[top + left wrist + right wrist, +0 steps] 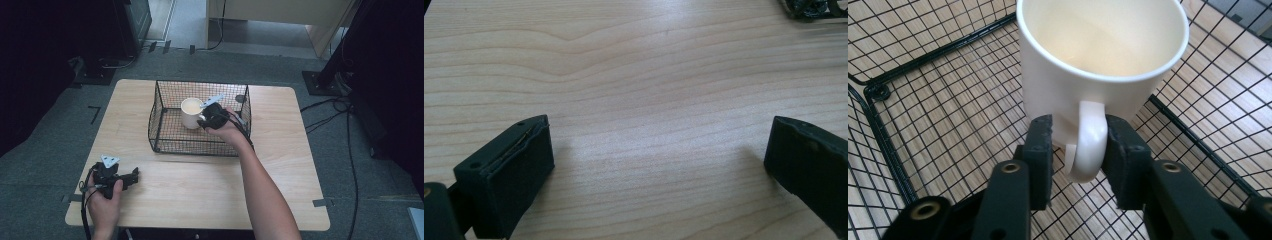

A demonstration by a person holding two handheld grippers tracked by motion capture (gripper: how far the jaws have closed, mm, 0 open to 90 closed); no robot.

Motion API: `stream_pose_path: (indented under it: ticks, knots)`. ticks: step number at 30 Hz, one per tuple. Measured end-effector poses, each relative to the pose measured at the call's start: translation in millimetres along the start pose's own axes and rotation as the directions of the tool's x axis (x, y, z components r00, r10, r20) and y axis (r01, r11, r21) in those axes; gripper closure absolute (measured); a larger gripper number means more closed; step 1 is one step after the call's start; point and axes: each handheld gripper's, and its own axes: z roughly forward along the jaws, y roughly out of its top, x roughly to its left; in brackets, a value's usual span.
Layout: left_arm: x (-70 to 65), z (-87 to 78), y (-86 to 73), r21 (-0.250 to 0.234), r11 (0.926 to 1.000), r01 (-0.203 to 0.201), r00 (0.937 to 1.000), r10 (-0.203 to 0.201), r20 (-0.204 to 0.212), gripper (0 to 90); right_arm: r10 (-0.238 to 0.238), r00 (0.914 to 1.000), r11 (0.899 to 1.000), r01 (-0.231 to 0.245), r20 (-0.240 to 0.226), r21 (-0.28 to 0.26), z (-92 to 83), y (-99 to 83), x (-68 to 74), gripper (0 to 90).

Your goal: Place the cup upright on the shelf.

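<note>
A light wooden table [200,190] carries a black wire-mesh basket [165,100] at its far middle. Inside the basket stands a white ceramic mug [1098,60], upright. The right gripper [1078,150] reaches into the basket, jaws astride the mug's handle [1090,145], apparently pinching it. Likely next: lifting the mug clear of the basket's walls. Near the basket's left front, the left gripper [659,160] rests wide open, empty.

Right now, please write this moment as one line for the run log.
right gripper: around the handle of white mug | mug: upright inside wire basket | left gripper: open above table
</note>
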Motion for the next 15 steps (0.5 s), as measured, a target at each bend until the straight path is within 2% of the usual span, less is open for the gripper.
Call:
stream_pose_path:
  ticks: [8,15]
  knots:
    - [0.0,0.0,0.0,0.0,1.0,0.0,1.0,0.0,0.0,0.0,0.012,0.9998,1.0,-0.011,0.013,-0.027,-8.2,1.7,-0.9,53.9]
    - [0.0,0.0,0.0,0.0,1.0,0.0,1.0,0.0,0.0,0.0,0.035,0.9994,0.997,-0.034,0.009,-0.075,-17.1,4.8,-1.6,48.0]
